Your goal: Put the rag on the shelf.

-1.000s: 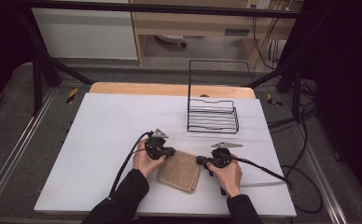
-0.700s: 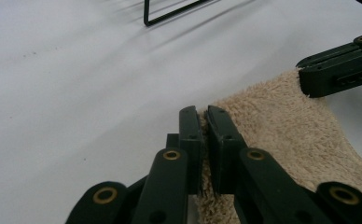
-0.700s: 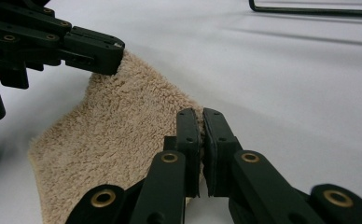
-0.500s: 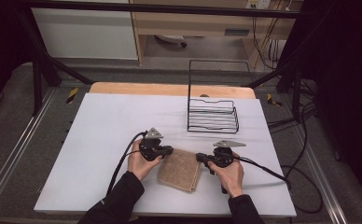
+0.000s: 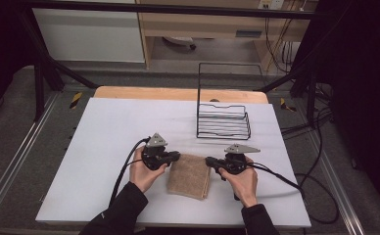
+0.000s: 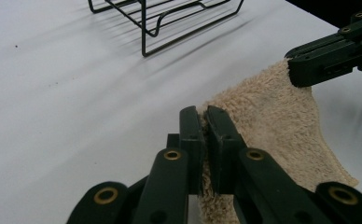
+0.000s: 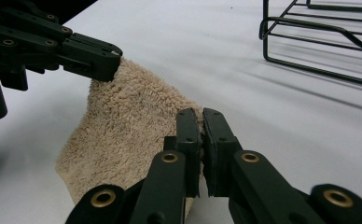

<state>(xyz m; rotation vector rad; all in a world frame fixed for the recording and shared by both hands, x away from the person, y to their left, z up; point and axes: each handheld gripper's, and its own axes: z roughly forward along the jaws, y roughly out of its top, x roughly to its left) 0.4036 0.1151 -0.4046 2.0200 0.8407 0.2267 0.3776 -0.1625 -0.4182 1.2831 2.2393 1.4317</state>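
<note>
A folded tan towel lies on the white table between my two hands. My left gripper is shut on the towel's far left corner, and the cloth shows between its black jaws. My right gripper is shut on the far right corner. The far edge of the towel is raised a little off the table between them, while its near part rests on the surface. Each gripper view shows the other gripper pinching the opposite corner of the towel.
A black wire rack with a tall back frame stands on the table just beyond the towel, to the right of centre. The rack is close ahead of both grippers. Cables trail from both grippers toward the table's near edge.
Both grippers kept their hold on the towel. My left hand rose slightly, lifting the towel's far left corner a bit; the right hand stayed in place.
</note>
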